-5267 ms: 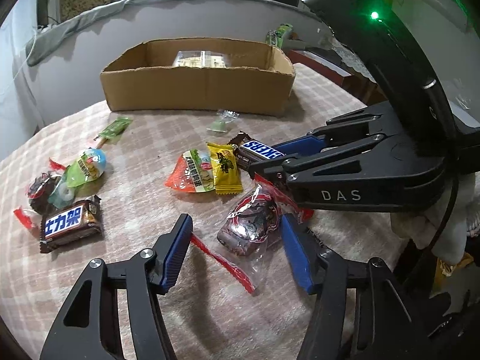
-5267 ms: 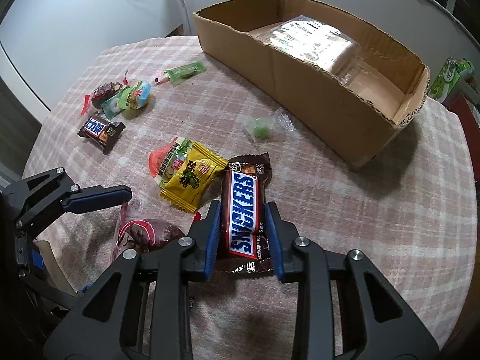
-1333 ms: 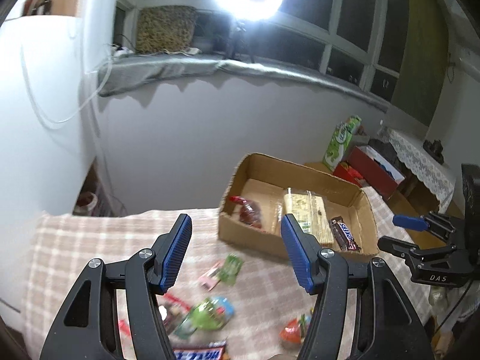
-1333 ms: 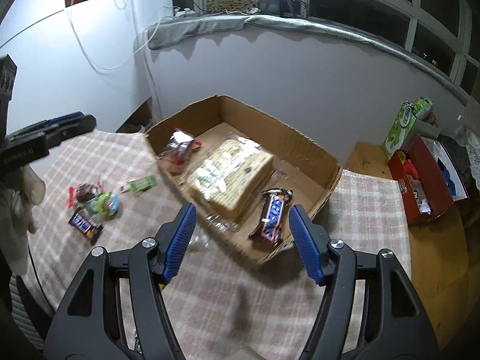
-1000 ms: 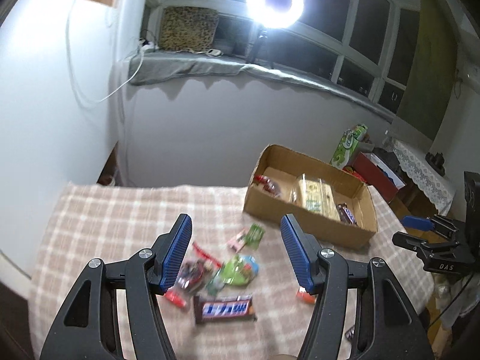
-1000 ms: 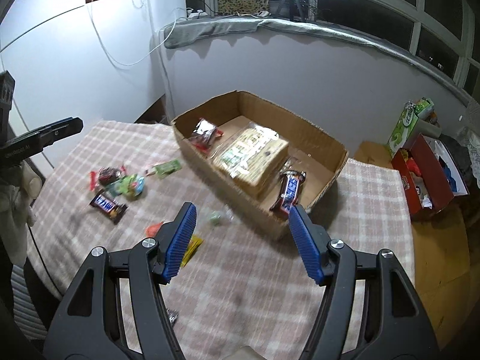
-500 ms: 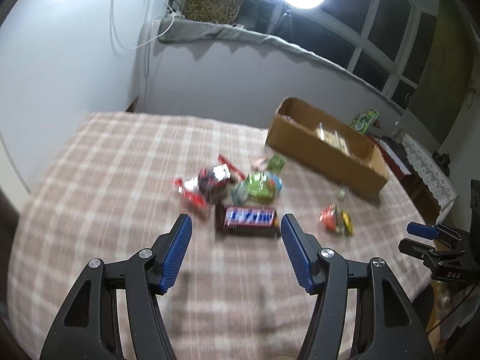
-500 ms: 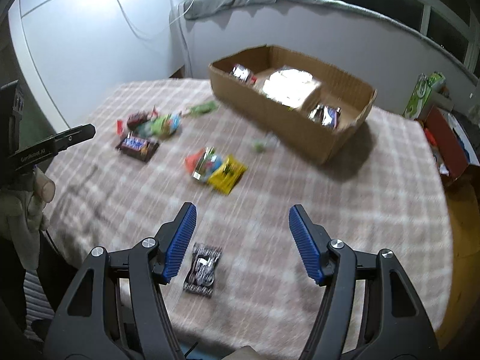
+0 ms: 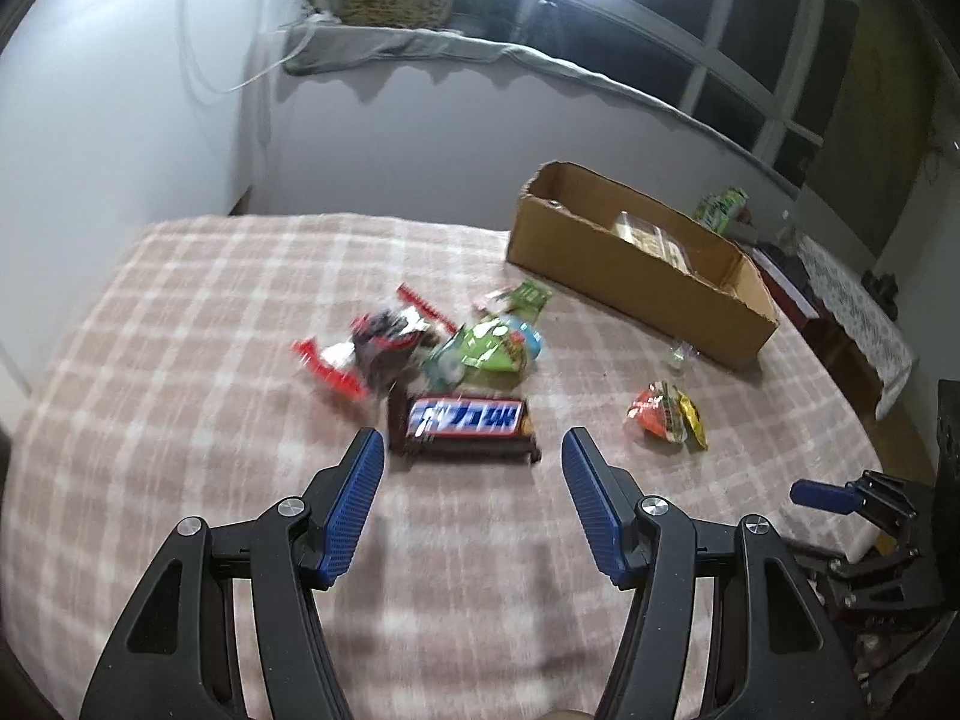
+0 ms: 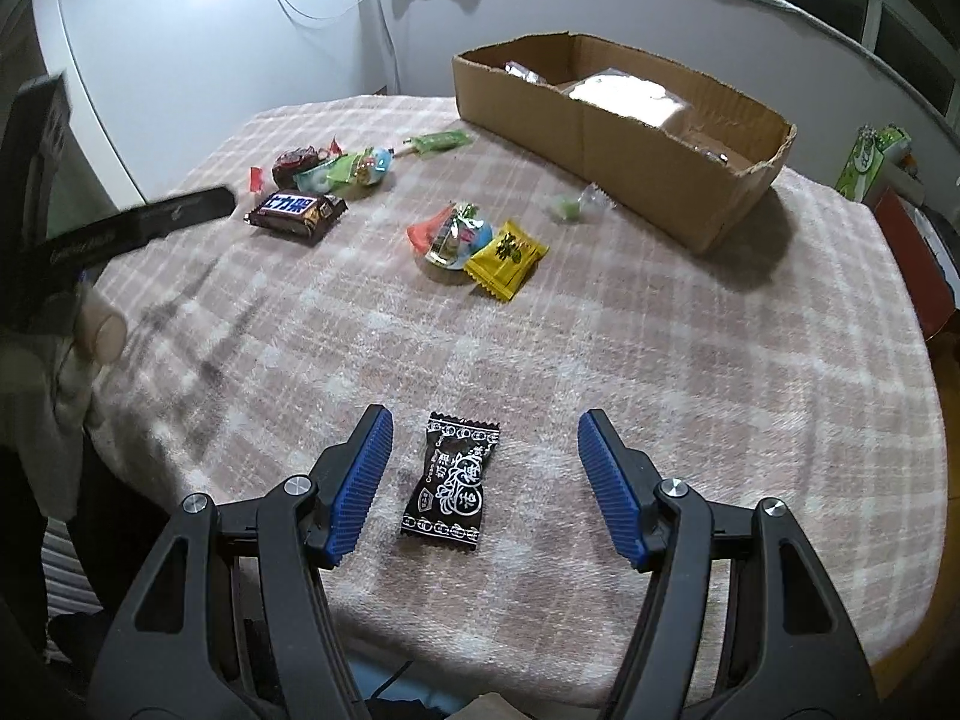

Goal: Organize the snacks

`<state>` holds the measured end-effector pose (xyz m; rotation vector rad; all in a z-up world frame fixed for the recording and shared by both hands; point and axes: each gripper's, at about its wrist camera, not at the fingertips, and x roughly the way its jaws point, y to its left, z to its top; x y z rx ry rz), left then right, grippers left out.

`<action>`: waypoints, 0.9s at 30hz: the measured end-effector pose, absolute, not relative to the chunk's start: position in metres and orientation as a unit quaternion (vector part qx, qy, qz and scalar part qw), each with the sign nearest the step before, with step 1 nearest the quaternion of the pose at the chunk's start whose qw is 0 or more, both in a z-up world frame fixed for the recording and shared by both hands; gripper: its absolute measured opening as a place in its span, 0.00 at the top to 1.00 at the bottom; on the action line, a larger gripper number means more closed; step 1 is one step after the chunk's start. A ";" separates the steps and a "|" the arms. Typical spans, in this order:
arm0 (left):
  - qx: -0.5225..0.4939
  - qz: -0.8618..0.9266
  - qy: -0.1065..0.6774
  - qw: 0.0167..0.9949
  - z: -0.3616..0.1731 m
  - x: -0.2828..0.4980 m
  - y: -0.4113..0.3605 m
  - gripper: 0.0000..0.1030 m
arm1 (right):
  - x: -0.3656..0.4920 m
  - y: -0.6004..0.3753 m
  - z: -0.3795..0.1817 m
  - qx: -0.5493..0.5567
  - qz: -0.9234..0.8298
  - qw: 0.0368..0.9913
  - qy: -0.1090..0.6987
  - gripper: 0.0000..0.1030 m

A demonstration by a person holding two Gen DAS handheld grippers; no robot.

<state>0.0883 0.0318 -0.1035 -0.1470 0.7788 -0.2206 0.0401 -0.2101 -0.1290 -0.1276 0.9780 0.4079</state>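
Both claws gape wide, gripping nothing: the left claw (image 9: 467, 468) faces a chocolate bar (image 9: 463, 420), the right claw (image 10: 485, 462) brackets a black candy (image 10: 451, 482).

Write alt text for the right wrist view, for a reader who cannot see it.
The open right gripper hovers over a black candy packet lying between its blue fingers on a checked tablecloth. Farther off lie a Snickers bar, a yellow packet and other sweets, beside a cardboard box already holding snacks.
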 end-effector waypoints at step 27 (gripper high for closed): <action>-0.036 -0.185 0.461 0.867 -0.133 0.102 0.012 0.43 | 0.045 -0.213 -0.137 -0.060 0.189 0.858 0.473 0.35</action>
